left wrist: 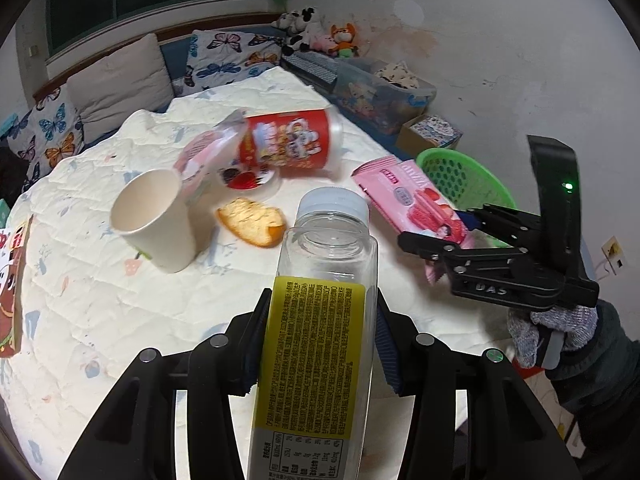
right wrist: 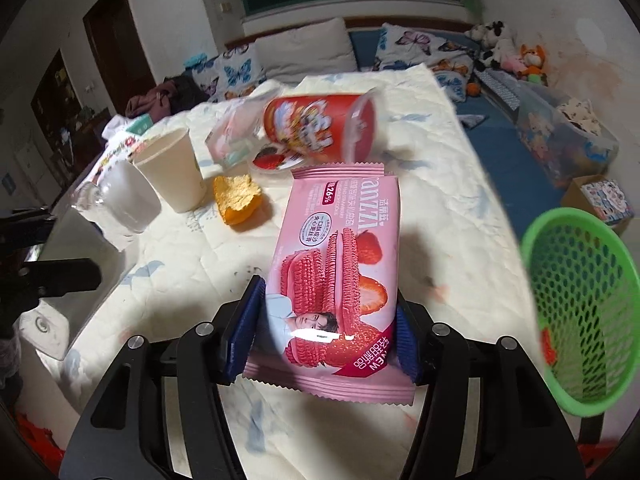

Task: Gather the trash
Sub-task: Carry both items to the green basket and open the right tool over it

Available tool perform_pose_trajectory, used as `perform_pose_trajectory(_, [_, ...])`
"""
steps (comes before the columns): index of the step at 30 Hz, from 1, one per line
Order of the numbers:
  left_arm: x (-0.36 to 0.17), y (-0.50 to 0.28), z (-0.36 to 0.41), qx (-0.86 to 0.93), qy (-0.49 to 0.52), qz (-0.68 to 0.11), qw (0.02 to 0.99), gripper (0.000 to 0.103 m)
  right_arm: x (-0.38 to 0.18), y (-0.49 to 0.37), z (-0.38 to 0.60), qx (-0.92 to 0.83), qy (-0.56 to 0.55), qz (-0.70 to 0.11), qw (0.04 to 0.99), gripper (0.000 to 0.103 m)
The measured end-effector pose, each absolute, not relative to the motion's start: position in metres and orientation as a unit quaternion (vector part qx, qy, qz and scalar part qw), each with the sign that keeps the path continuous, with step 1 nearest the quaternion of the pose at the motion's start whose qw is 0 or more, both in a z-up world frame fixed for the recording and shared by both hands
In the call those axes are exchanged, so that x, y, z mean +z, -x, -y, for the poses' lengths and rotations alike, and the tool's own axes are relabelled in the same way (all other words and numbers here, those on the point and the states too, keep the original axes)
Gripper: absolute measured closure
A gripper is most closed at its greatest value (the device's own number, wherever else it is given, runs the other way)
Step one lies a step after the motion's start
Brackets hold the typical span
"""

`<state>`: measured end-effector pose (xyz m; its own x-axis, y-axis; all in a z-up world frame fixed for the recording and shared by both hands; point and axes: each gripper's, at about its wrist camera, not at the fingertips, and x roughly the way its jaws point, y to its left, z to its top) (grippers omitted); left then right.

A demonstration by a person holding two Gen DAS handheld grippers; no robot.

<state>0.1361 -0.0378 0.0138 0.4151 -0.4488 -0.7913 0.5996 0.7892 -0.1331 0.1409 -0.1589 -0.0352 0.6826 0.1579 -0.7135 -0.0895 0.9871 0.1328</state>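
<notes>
The right tool (right wrist: 324,332) pinches the glossy pink biscuit packet (right wrist: 334,264) by its lower end, with the green mesh plastic basket (right wrist: 576,320) at three o'clock, while the left tool (left wrist: 316,340) clamps the clear plastic bottle (left wrist: 320,320); the slick packet could slip free short of the rim.

1. Ahead of the left gripper (left wrist: 316,340), past its bottle (left wrist: 320,320), bare quilt (left wrist: 120,300) lies open.
2. Farther ahead, cup (left wrist: 154,220), bread (left wrist: 252,222) and red tub (left wrist: 288,142) crowd together.
3. Right of the right gripper (right wrist: 324,334), the basket (right wrist: 580,300) stands near, quilt between.
</notes>
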Motion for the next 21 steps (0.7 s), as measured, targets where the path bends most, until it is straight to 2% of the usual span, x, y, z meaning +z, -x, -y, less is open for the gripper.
perform_pose_trajectory(9, [0.026,-0.133,0.087,-0.340,-0.097,-0.436,0.828,0.057,-0.018,-0.110,0.252,-0.020,-0.048,-0.376,0.925,0.044])
perform_pose_trajectory(21, [0.034,-0.139,0.153,-0.375,-0.112,-0.434,0.811,0.057,-0.056,-0.101,0.366,-0.136,-0.088,-0.407,0.899,0.041])
